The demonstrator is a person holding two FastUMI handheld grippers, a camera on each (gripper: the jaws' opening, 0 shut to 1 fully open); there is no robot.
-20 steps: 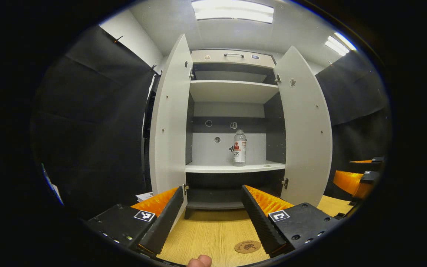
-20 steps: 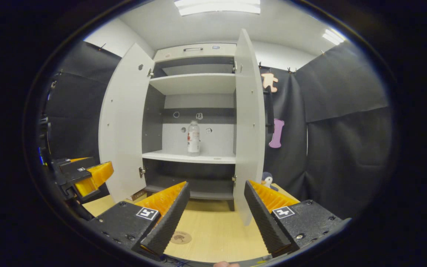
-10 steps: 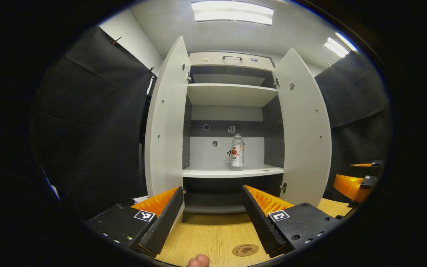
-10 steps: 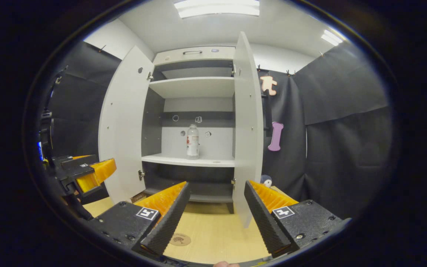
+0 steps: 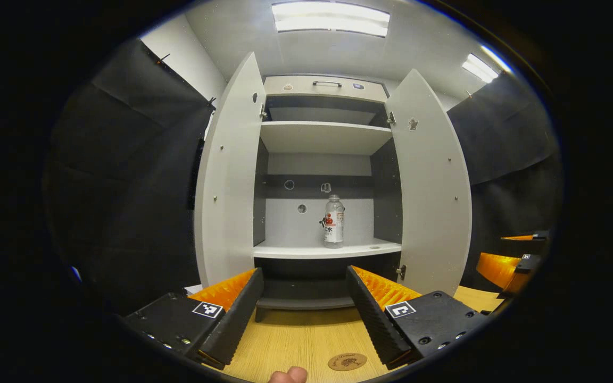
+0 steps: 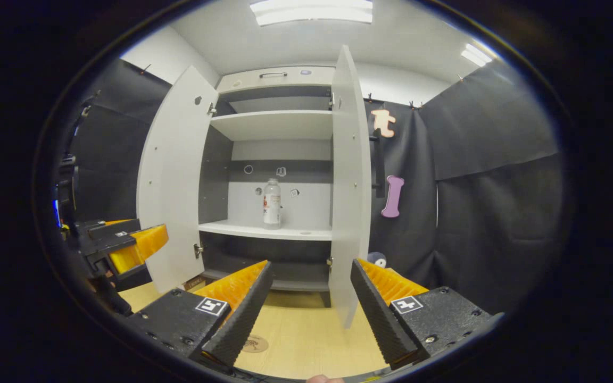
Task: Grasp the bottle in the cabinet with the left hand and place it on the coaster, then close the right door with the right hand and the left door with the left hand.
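Bottle of clear plastic with a red-and-white label (image 5: 333, 229) stands upright on the middle shelf of the tall white cabinet with dark inner walls (image 5: 322, 138), toward the right of that shelf. Both of the cabinet's flat white doors, left (image 5: 229, 181) and right (image 5: 434, 186), stand wide open. Small round brown coaster (image 5: 347, 361) lies on the light wooden tabletop (image 5: 296, 346) in front of the cabinet. Left gripper (image 5: 304, 311) hovers before the cabinet, fingers spread wide, holding nothing. Right gripper (image 6: 309, 306) hovers likewise, wide apart and empty.
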